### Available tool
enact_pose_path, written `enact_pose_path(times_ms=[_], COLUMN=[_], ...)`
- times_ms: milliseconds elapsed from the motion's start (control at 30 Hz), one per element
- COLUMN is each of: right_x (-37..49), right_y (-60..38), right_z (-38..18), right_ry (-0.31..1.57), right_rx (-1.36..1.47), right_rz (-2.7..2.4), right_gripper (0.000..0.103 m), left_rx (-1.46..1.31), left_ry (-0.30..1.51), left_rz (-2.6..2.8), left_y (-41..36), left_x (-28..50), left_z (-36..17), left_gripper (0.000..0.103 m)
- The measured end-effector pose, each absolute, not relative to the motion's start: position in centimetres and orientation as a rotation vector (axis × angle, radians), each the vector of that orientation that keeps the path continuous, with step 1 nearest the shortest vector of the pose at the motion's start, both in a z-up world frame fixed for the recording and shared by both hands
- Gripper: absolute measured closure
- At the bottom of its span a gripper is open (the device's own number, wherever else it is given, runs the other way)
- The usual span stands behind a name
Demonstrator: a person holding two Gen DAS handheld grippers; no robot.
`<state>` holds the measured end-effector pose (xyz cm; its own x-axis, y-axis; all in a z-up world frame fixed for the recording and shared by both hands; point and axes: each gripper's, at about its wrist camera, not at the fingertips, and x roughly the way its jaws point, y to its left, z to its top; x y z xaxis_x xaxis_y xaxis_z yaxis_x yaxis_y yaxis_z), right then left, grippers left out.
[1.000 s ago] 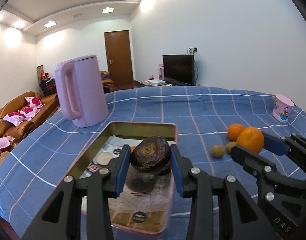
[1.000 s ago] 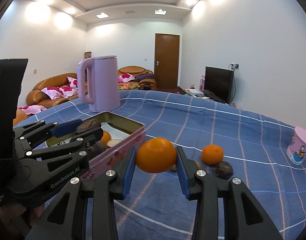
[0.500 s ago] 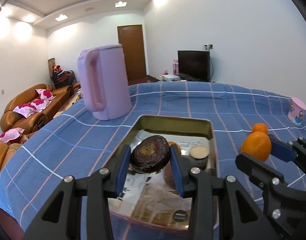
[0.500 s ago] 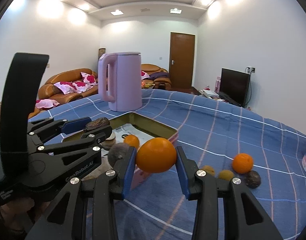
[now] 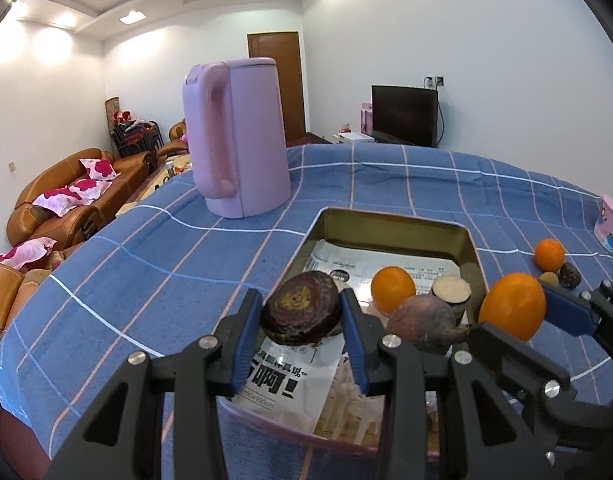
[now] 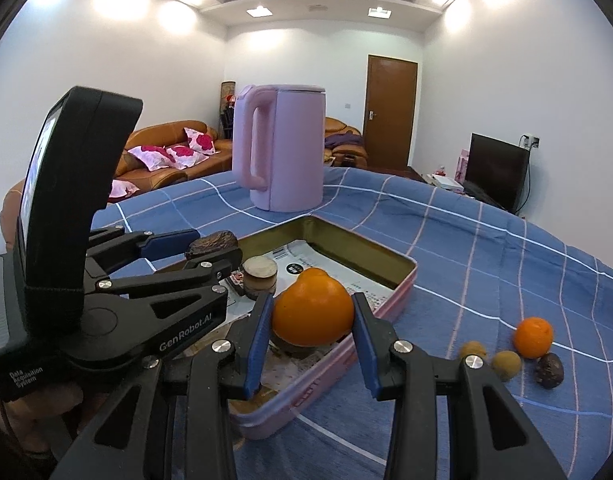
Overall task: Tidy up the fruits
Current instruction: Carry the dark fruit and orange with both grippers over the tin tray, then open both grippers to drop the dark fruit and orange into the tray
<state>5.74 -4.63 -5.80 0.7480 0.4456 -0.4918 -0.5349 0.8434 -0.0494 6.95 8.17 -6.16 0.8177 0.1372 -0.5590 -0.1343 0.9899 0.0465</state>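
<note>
With the left gripper (image 5: 301,320) jaws clamping the dark wrinkled fruit (image 5: 301,312) and the right gripper (image 6: 312,336) jaws the round orange (image 6: 312,317), lower each into a bare patch of the pink rectangular tin (image 6: 398,280) before releasing.

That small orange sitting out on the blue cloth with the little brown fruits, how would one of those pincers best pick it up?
Grip the loose orange across its widest middle, coming from above. It is round, so pads either side of the middle should hold best. The dark wrinkled fruit and small tan fruit crowd its near side, so a low approach from there would likely knock them; the far side looks free.
</note>
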Motion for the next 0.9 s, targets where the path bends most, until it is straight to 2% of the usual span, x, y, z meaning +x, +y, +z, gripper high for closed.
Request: enact_pose_path(times_ms=[900], right_x=[7.1], right_y=[-4.4], right_z=[-7.0], right_ry=[0.602], right_rx=[-0.194], right_rz=[0.595], right_gripper=[0.060], left_rx=[0.023], left_ry=[0.662], left_rz=[0.120], left_y=[8.1], left_x=[7.8], left_z=[-6.8], left_gripper=[0.059])
